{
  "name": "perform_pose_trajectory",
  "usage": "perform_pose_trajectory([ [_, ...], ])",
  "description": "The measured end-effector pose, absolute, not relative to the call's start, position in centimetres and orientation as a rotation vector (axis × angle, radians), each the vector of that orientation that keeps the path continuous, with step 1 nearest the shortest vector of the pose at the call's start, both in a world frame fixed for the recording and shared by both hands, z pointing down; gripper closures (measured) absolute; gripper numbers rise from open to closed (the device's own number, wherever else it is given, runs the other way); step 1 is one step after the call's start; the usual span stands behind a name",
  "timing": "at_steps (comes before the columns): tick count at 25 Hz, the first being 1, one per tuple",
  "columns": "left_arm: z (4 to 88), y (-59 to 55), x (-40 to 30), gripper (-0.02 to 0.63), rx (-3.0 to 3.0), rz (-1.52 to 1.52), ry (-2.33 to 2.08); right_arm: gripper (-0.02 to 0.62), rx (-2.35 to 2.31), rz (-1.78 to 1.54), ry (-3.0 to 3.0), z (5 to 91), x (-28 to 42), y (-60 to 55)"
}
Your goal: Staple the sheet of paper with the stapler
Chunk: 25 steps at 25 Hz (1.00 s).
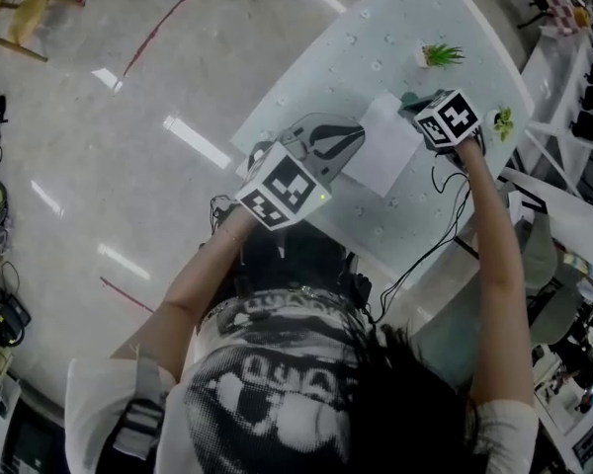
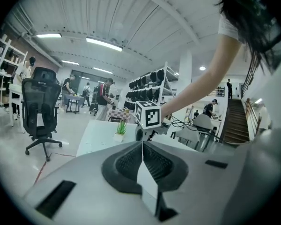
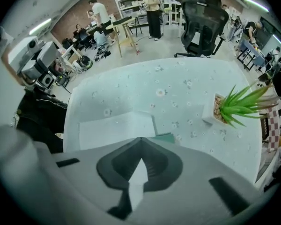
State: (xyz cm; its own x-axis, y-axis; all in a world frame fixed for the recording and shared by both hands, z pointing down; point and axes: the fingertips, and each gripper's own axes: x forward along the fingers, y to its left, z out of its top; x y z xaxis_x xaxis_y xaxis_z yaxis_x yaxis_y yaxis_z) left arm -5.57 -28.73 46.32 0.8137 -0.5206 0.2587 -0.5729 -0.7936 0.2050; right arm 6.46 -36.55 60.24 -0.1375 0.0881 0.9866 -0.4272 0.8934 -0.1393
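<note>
Could skid off stapler (image 3: 167, 137) when pressing with right gripper (image 3: 140, 142) jaws shut empty, or skew paper (image 1: 385, 151) mid-frame, with left gripper (image 1: 348, 138) likewise shut empty at its edge.

Pale speckled table (image 1: 376, 47) bears a small green plant (image 1: 437, 55) in a white pot near its far edge; a black office chair (image 3: 203, 15) stands beyond it, loaded shelving (image 2: 147, 86) farther off.

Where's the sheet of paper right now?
Head view: the sheet of paper lies flat on the table between the left gripper and the right gripper, nearer the person than the potted plant.
</note>
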Motion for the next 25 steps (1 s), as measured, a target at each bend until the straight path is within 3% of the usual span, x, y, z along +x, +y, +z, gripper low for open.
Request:
perform_pose_trajectory([
  [25, 46.1, -30.8, -5.3, 0.601, 2.743, 0.274, -0.843, 0.591, 0.248, 0.437, -1.685, 61.2, 6.1, -36.1],
])
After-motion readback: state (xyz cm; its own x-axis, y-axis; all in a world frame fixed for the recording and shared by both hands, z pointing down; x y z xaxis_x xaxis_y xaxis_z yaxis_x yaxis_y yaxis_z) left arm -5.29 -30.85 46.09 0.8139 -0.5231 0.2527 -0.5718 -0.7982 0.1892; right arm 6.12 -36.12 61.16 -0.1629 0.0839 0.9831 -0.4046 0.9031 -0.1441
